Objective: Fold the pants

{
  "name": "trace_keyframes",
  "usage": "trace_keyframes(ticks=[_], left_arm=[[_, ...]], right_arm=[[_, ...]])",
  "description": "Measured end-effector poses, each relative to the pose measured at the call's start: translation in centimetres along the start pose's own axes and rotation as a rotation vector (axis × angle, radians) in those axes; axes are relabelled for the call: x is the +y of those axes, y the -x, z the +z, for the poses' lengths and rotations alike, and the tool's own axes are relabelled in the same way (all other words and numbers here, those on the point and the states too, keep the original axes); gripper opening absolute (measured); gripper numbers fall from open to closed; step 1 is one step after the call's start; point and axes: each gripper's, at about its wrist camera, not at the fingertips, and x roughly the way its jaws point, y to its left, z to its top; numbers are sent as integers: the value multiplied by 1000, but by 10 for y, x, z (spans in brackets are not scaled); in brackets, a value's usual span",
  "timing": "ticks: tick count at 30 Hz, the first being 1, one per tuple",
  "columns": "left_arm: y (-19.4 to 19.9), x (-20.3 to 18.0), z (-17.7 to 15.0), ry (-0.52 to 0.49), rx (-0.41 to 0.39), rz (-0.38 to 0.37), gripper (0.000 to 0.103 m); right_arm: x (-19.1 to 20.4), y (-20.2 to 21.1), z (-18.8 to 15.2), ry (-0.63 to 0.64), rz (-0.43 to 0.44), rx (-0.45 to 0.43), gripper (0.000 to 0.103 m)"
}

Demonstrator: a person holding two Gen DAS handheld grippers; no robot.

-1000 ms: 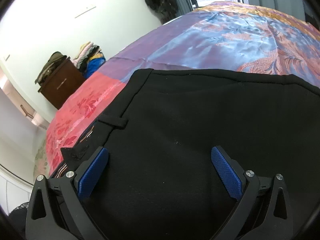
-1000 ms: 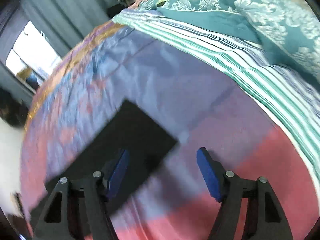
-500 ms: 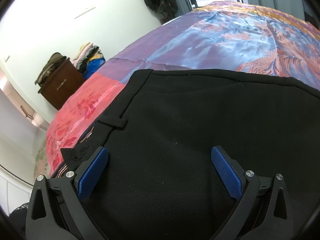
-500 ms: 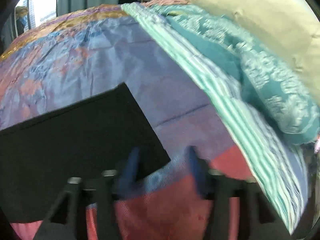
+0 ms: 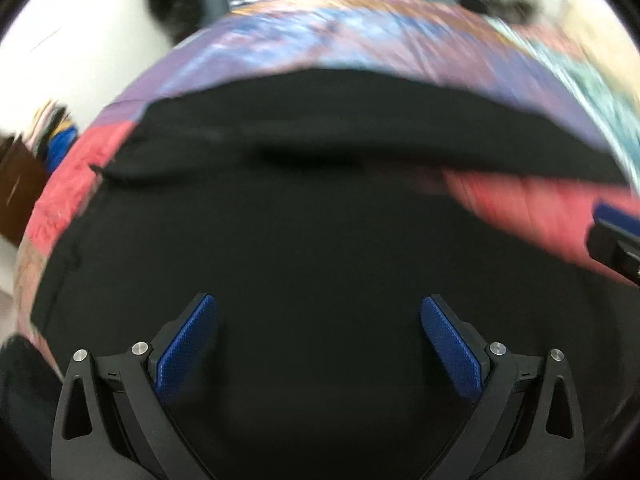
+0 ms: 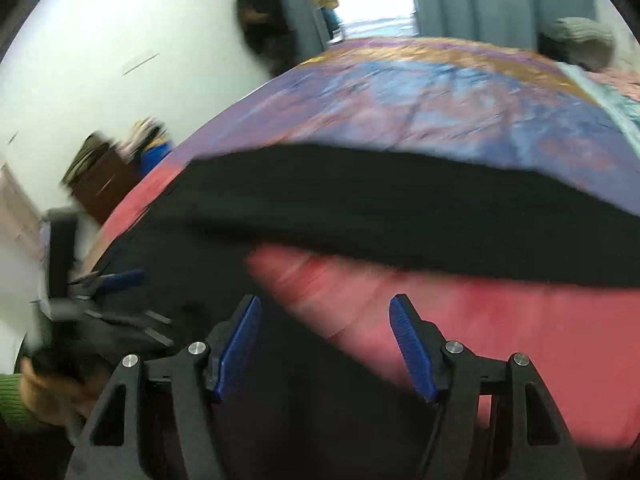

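Note:
Black pants [image 5: 320, 220] lie spread on a bed's bedspread [image 5: 360, 28], the legs running off to the right with a wedge of red cover [image 5: 540, 208] showing between them. My left gripper [image 5: 318, 300] hovers open over the upper part of the pants, nothing between its blue pads. In the right wrist view the pants [image 6: 360, 200] cross the frame, and my right gripper [image 6: 325, 300] hangs over the inner edge of the near leg, its jaws opening and gripping nothing. The left gripper [image 6: 116, 280] shows at the left there. The picture is blurred by motion.
A brown cabinet [image 6: 108, 176] with piled clothes stands by the white wall at the left. Striped teal bedding [image 5: 592, 92] lies along the bed's right side. Dark clothes [image 6: 260, 12] hang near the curtains. A hand in a green sleeve [image 6: 12, 400] holds the left gripper.
The right gripper has swung from the far end of a leg back toward the waist side, rolling as it went. The left gripper has shifted right and back, taking in both legs.

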Motion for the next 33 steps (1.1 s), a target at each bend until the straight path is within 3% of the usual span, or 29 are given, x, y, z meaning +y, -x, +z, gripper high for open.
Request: trace_keyframes(ticks=[4,8,12,16,22,33], left_arm=[[3,-11,-21,10,-29,-10,102],[-6,-16,-11,5,-7,-13,103],[-8,-17,-12,6,-26,-13,103],[-13,-21,-13,2,-42,-7,103],[-14,-24,-15,-3,-60,2,102],[0,-9,-37,11,-58,13,102]], right_arm=[[18,17,-62,36,-97,65,67],[-4,38,-108,-62,-145,135,67],[-15,66,-139,-161,-192,114,67],[-32,76,-143,-242,-235,77,67],[-46,98,-141,-263,-304,5,68],[-55,105,-147,-351,-268,-6,68]])
